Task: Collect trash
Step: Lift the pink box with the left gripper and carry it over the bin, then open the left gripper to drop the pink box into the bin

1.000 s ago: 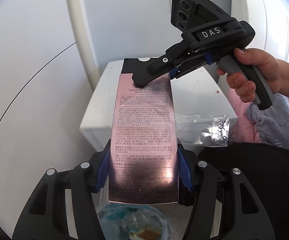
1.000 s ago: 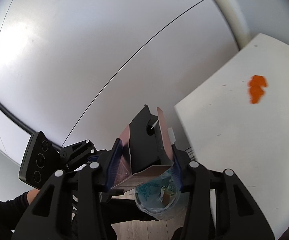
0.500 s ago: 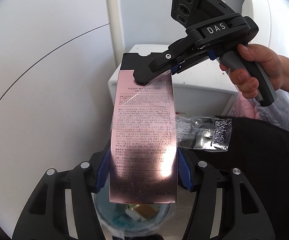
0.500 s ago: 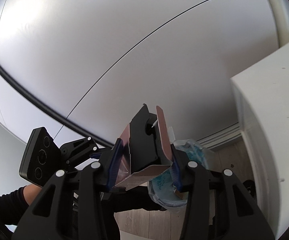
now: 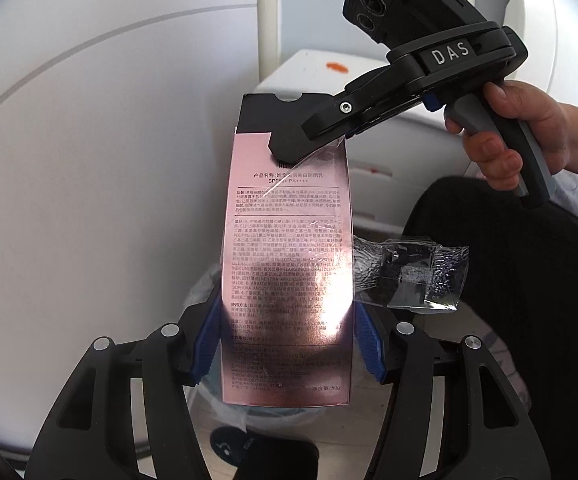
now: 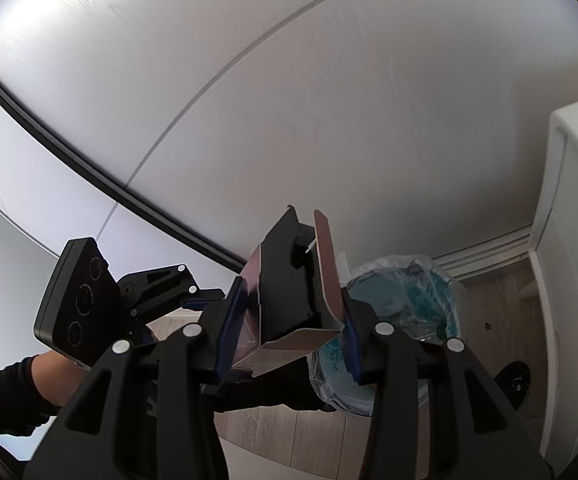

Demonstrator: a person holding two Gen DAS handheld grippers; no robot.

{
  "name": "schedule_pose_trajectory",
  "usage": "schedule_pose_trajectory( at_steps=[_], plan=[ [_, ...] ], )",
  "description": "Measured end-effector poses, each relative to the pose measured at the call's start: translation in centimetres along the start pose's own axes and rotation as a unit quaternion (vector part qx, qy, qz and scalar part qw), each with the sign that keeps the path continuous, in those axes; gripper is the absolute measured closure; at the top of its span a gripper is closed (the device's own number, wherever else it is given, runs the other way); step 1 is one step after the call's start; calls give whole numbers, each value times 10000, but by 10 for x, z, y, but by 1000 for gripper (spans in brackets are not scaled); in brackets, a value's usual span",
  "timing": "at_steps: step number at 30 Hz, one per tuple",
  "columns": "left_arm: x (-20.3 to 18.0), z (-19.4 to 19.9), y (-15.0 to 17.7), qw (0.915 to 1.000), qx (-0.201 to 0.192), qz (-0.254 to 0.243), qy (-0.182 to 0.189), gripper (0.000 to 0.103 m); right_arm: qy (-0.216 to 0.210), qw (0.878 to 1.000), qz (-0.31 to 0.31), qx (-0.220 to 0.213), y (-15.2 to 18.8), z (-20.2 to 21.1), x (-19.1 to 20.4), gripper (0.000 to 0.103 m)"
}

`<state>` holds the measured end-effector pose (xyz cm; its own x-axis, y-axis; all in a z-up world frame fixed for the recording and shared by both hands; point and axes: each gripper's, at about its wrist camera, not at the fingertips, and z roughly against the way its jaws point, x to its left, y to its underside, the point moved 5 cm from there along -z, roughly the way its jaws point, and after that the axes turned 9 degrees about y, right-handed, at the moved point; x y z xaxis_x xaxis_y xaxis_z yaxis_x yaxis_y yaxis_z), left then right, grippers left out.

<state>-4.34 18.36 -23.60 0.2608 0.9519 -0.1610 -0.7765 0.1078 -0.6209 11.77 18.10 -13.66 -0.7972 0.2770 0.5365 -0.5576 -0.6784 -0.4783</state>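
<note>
Carton (image 5: 289,280), pink and printed, is sitting clamped at its near end between my left gripper (image 5: 287,350) pads; my right gripper (image 6: 287,328) is pinching its far open end. Bin (image 6: 405,312) is lying below, beyond.

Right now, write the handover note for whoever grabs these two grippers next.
Left gripper: shut on the lower end of the pink carton.
Right gripper: shut on the carton's open top end.
A loose strip of clear cellophane hangs off the carton's side.
The lined trash bin stands on the floor beside the white cabinet, below and just beyond the carton; it already holds some rubbish.
Done: carton picked up and carried to the bin.
Left: get it over the opening, release both grippers, see that the cellophane goes in too.
</note>
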Motion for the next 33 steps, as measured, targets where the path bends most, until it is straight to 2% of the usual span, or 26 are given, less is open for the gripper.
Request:
schedule_pose_trajectory(
  at_steps=[10, 26, 33],
  plan=[
    [26, -61, 41, 9983, 412, 324, 267, 47, 200, 9985, 53, 510, 26, -59, -26, 63],
    [62, -158, 79, 9897, 965, 805, 689, 47, 491, 9906, 189, 1261, 57, -136, -78, 63],
    [62, -160, 87, 9890, 1024, 833, 675, 47, 597, 9895, 238, 1295, 63, -144, -76, 63]
  ],
)
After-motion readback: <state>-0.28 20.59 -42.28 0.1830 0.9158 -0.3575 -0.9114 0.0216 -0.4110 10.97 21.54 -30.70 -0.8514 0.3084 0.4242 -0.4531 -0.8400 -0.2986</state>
